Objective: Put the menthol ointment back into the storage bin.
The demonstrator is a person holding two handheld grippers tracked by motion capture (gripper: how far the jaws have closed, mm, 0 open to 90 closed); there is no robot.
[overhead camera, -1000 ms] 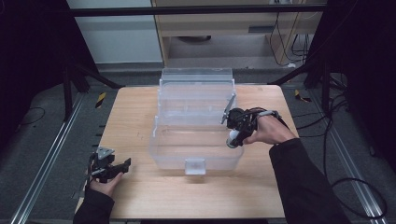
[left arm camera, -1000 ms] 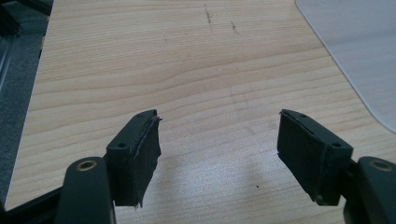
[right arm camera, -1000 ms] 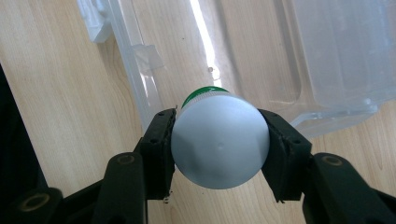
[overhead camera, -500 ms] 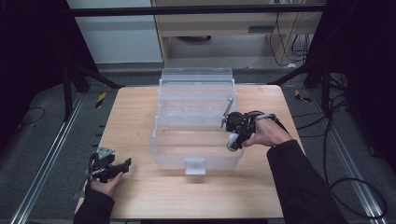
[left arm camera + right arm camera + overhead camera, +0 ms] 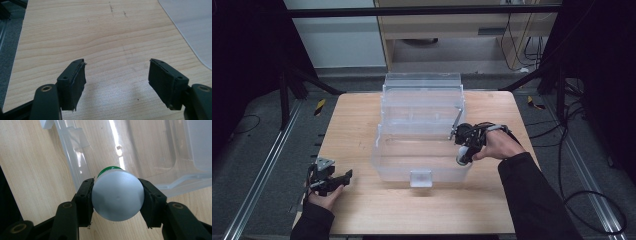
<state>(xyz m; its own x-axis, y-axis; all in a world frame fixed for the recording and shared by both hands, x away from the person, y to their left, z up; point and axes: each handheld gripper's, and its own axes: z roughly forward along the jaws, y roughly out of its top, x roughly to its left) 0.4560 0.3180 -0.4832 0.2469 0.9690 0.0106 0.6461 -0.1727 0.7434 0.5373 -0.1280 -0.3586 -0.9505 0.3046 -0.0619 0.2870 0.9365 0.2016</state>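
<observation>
Near the left front corner of the wooden table [image 5: 362, 125], the left gripper [image 5: 328, 181] rests with its jaws spread wide over bare wood; at the middle stands a clear plastic storage box [image 5: 422, 145] with its lid open toward the far side; at its right rim, the right gripper [image 5: 463, 150] pinches a grey-capped bottle [image 5: 117, 195] with a green band, held just above the box edge.

A bottle [image 5: 117, 194] hangs over the right rim of the open bin [image 5: 422, 165], mid-table [image 5: 362, 115].
</observation>
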